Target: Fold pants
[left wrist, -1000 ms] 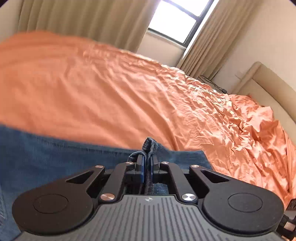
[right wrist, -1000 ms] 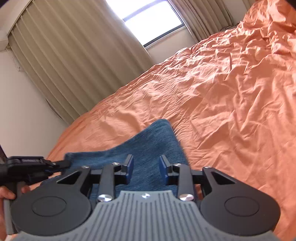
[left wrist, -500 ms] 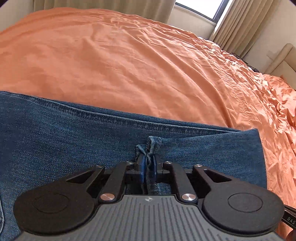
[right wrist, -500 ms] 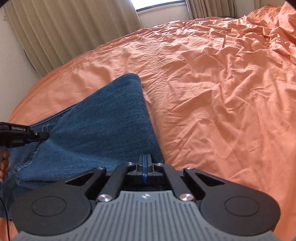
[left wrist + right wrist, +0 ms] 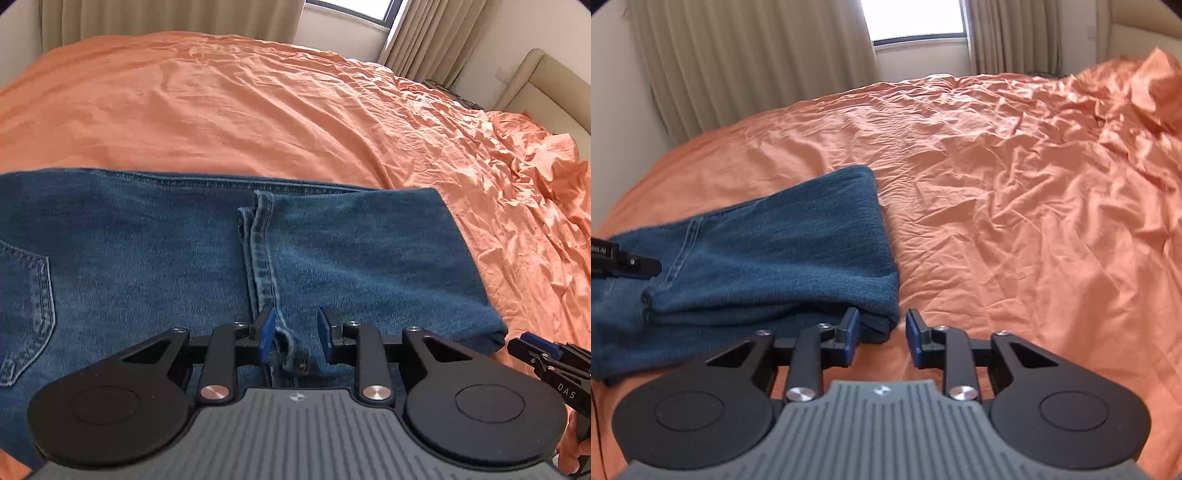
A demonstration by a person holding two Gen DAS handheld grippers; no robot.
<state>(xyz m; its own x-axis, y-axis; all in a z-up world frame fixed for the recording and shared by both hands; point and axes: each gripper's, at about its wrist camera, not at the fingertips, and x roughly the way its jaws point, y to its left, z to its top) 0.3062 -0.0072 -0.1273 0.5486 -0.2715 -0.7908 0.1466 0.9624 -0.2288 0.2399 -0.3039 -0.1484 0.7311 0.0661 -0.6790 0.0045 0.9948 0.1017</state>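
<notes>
Blue denim pants [image 5: 177,266] lie folded over on an orange bedsheet [image 5: 258,110], a back pocket [image 5: 26,306] at the far left of the left-wrist view and the hem edge toward the right. The left gripper [image 5: 294,334] hovers low over the cloth, its jaws opening, with the raised seam ridge [image 5: 263,258] running between the blue pads but no longer pinched. To the right, the right gripper [image 5: 879,338] sits just off the near right corner of the folded stack, its jaws also opening and only bedsheet between them; the corner lies just beside its left pad. The denim looks thick, fairly heavy and limp, unlikely to slip, and the doubled seams and hem corners seem the surest places to take hold for a further fold.
</notes>
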